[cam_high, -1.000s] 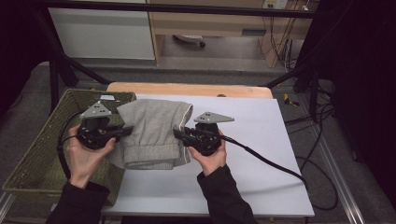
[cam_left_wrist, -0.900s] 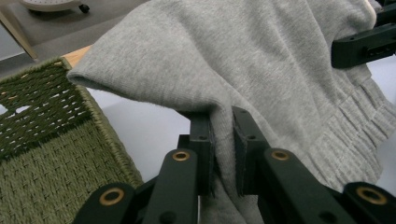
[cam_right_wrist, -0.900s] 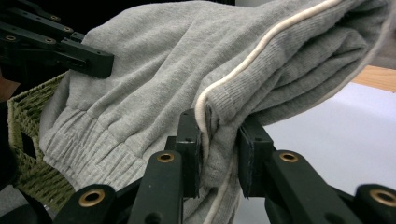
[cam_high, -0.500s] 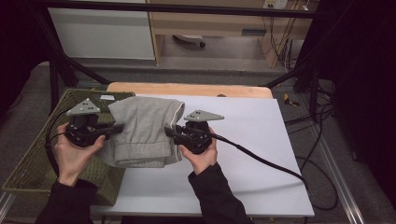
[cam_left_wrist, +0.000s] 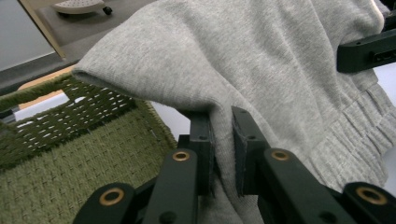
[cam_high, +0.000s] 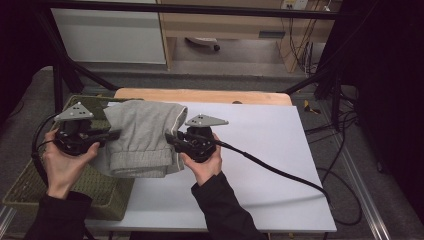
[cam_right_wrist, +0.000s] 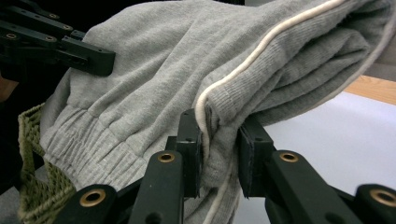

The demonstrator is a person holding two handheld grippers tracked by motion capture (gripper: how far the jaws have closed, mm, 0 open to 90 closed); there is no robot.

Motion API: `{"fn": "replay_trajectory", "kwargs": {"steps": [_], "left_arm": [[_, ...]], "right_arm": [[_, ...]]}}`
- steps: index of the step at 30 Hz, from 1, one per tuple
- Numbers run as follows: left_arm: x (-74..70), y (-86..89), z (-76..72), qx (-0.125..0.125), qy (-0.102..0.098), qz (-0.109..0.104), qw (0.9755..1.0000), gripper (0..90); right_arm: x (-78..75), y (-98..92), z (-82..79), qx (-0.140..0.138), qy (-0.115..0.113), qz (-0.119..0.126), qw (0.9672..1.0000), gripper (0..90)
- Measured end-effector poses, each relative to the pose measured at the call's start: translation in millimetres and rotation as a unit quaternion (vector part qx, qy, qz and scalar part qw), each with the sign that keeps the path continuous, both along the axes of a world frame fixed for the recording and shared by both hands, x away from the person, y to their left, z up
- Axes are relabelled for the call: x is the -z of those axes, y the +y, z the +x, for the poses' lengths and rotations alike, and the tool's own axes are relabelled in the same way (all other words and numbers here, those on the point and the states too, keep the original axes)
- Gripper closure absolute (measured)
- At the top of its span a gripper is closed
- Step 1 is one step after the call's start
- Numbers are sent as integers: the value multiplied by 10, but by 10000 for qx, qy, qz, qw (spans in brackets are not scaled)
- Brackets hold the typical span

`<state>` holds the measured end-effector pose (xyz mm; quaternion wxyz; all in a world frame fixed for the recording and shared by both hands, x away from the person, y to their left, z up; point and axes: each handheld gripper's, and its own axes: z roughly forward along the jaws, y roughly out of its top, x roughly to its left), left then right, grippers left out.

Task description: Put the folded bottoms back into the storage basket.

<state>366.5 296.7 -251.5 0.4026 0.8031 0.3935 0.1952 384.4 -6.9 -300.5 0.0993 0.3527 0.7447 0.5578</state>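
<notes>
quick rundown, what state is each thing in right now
grey sweatpants: folded, held up between both grippers, partly over the basket
left gripper: shut on the sweatpants
right gripper: shut on the sweatpants' piped edge
green woven basket: open at the table's left edge
white table: bare

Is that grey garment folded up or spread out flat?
Folded: the grey garment hangs as a compact bundle between both claws, with stacked layers showing at its edge in the right gripper view.

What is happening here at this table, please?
A person holds a folded grey garment between two hand-held grippers. The left gripper is shut on its left edge and the right gripper is shut on its right edge, near the white piping. The garment hangs lifted, partly above the white table and partly above the green woven basket beside it.
</notes>
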Motion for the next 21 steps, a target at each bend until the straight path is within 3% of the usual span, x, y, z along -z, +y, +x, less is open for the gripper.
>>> {"fn": "replay_trajectory", "kwargs": {"steps": [8, 21], "left_arm": [[-42, 99, 3, -73, -18, 90, 9999, 804], [-72, 274, 13, -190, 2, 32, 9998, 804]], "right_arm": [[-19, 124, 22, -20, -17, -10, 10000, 737], [-62, 295, 47, -83, -19, 2, 10000, 737]]}}
